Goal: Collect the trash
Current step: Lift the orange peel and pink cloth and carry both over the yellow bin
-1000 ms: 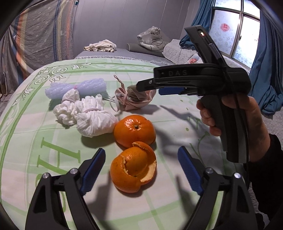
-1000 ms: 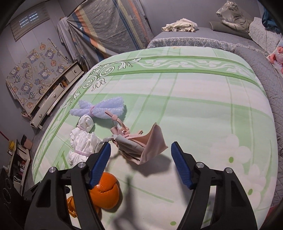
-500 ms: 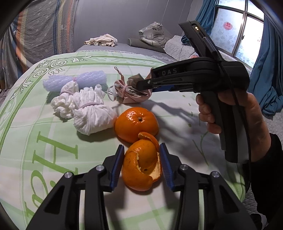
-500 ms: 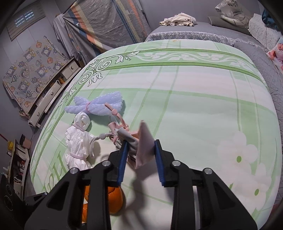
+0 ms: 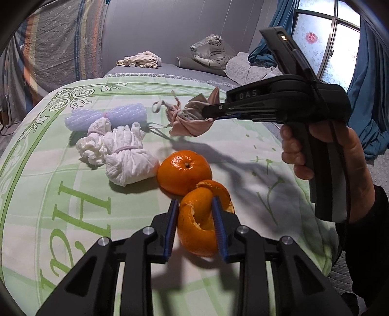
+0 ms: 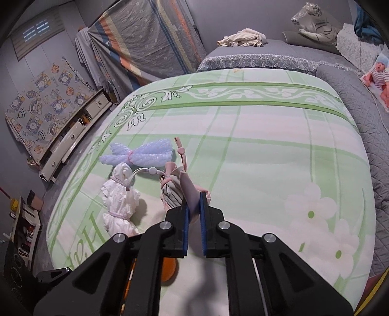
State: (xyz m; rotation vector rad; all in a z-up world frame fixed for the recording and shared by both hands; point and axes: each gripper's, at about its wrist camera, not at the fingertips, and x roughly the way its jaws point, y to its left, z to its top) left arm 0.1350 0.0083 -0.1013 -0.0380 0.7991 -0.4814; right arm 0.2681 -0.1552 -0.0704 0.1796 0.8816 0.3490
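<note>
My left gripper (image 5: 194,206) is shut on a curled orange peel (image 5: 199,226) and holds it just above the green patterned bedspread (image 5: 48,194). A whole orange (image 5: 184,169) lies right behind the peel. My right gripper (image 6: 193,197) is shut on a crumpled pink and grey cloth mask (image 6: 178,186) and holds it lifted off the bed; it also shows in the left wrist view (image 5: 192,119). White tissue bundles (image 5: 121,153) and a pale blue foam wrap (image 5: 107,115) lie at the left.
The bedspread covers a table-like surface beside a grey bed (image 6: 267,56) with a beige cloth (image 6: 243,37), a tiger toy (image 6: 313,19) and a doll (image 6: 379,75). A low cabinet (image 6: 75,136) stands at the left. Blue curtains (image 5: 369,97) hang at the right.
Both grippers have closed: the left on the orange peel, the right on the pink mask. Both items have been lifted off the bedspread.
</note>
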